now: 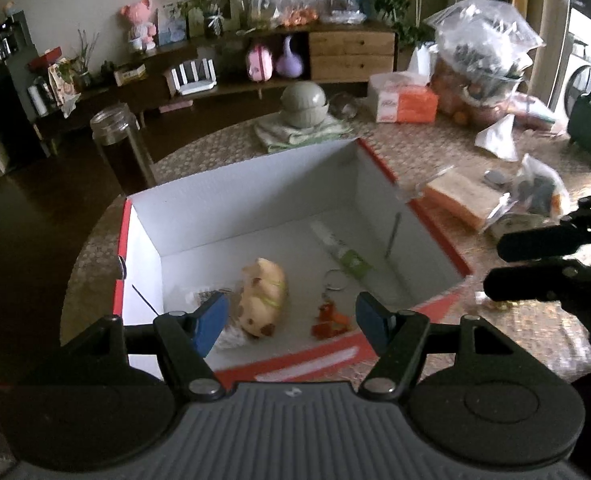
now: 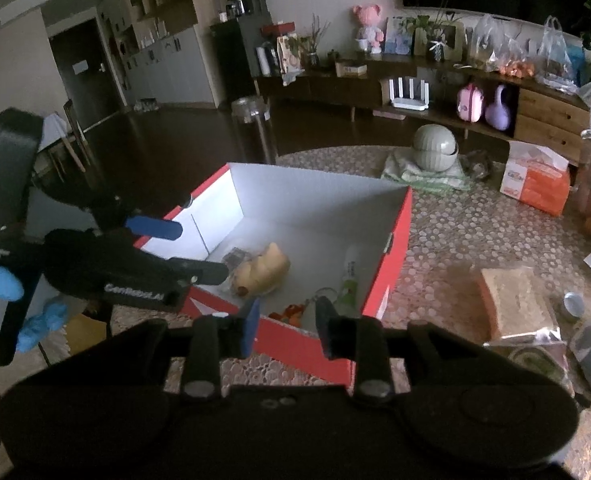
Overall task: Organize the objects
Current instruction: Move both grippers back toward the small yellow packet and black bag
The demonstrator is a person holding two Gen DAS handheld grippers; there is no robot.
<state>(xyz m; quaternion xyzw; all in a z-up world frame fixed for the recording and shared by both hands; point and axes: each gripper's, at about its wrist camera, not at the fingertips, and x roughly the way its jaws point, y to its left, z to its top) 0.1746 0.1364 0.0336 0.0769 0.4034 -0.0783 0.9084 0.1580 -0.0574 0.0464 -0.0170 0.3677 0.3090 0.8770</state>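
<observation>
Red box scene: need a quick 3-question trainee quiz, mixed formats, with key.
1. True or false: the left gripper is clamped on the plush toy in the red box.
2. Multiple choice: where does the bagged sliced bread lie? A) inside the box B) on the table outside the box C) on the far shelf
3. Fill in: the orange charm lying near the box's front wall is attached to a ____.

Key: 1 false, its jaws stand open with nothing between them. 2 B. 3 key ring.
</observation>
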